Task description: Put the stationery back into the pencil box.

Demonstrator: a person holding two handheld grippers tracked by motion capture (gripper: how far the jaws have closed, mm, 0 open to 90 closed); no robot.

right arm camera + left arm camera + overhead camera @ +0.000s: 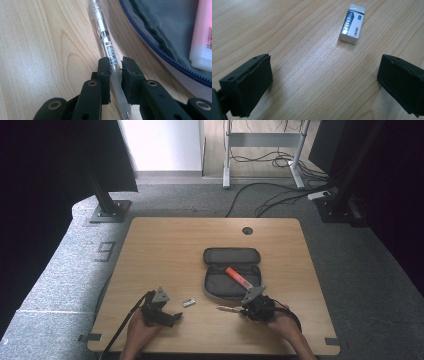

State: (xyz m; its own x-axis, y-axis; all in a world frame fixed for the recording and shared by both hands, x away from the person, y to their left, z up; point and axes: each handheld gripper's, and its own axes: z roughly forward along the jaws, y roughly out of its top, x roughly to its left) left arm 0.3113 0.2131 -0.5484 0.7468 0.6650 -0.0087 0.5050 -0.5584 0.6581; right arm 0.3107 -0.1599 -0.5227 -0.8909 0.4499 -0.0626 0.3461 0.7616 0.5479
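Jaws of the right gripper [115, 66] tight on the pen [107, 46] — pencil case [160, 27] alongside (left gripper [324, 82] wide, empty).

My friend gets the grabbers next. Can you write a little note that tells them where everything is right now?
Right gripper: shut on the clear pen, which lies on the table beside the pencil case.
Left gripper: open, holding nothing, with the eraser lying just ahead of it.
Pencil case: open and flat, with a pink marker already inside.
Done: marker in the case, pen gripped.
Left: probably lift the pen into the case, then the eraser, then close the case.
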